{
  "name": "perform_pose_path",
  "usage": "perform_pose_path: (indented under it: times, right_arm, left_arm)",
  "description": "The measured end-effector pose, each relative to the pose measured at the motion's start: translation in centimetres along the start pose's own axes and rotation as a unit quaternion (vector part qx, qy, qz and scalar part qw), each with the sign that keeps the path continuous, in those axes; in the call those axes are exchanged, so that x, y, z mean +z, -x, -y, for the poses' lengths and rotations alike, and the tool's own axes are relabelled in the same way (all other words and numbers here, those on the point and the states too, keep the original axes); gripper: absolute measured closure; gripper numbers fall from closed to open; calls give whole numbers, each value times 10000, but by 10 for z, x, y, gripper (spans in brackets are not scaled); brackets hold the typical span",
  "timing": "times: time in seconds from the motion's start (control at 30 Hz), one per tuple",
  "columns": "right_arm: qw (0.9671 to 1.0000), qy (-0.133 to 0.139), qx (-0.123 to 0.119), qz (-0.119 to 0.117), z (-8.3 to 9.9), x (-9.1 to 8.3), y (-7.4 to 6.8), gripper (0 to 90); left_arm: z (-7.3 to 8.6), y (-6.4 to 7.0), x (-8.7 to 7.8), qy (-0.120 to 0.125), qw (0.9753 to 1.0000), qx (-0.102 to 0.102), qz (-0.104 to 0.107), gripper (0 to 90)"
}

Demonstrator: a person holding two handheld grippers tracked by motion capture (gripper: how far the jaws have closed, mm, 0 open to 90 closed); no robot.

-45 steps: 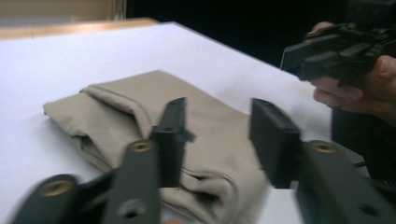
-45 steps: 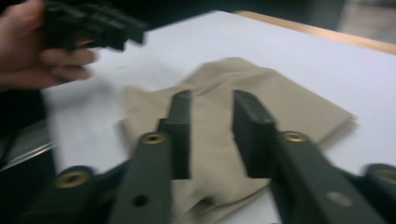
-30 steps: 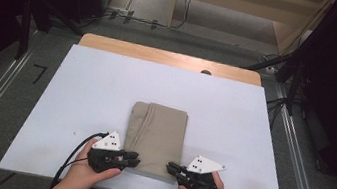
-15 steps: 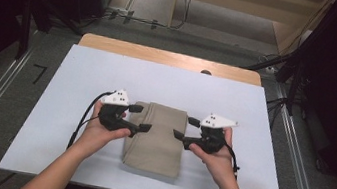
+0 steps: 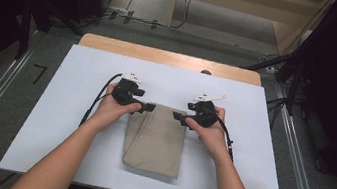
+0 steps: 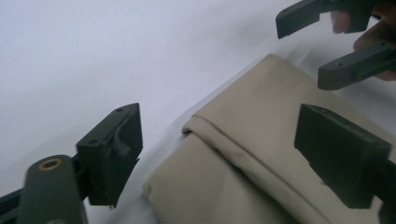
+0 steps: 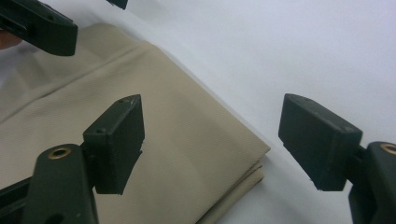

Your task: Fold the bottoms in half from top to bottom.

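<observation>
High view shows a folded tan cloth lying on the white surface, its far edge between the two tools and its length running back toward the person. The left tool points inward at the cloth's far left corner, and the right tool points inward at the far right corner. Left gripper view has the jaws spread wide and holding nothing, with the cloth's corner lying between and below them; the other tool's open jaws show beyond. Right gripper view also has jaws wide apart and empty, the layered cloth corner lying between them. No writing or label can be read on the cloth.
</observation>
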State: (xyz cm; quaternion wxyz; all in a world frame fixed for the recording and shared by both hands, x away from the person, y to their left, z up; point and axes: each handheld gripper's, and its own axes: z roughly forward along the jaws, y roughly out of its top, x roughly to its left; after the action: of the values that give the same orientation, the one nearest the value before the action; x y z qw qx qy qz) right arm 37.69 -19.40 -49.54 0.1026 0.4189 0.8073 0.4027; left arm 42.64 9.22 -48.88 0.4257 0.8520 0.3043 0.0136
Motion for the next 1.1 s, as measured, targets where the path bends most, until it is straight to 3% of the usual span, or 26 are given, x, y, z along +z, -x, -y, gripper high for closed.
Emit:
perform_pose_path:
  times: [0.2,0.27,0.33,0.5,0.57,0.63,0.73,0.9,1.1]
  right_arm:
    - [9996,-266,33,-74,7,15,8,298]
    - [9993,-345,-16,-122,11,18,9,315]
    - [9995,-289,0,-144,13,17,10,383]
    - [9988,-282,143,-372,17,13,9,629]
    - [9978,-339,192,-545,18,12,9,728]
    - [9979,-347,119,-534,16,11,8,769]
    - [9985,-260,11,-487,11,8,6,785]
    - [9993,-9,-58,-359,-7,-5,9,788]
    - [9992,368,-127,3,-37,-19,14,771]
  left_arm:
    - [8,-8,11,-261,9995,-35,-153,239]
    - [11,-7,12,-302,9993,53,-190,255]
    - [12,-5,12,-324,9993,125,-122,359]
    - [14,-3,10,-361,9989,203,-236,528]
    - [14,-2,10,-401,9988,229,-129,705]
    - [14,2,9,-393,9984,381,-123,805]
    - [9,4,6,-293,9982,481,-191,840]
    - [-9,1,-6,35,9988,442,-224,844]
    - [-36,-2,-19,601,9961,489,-411,822]
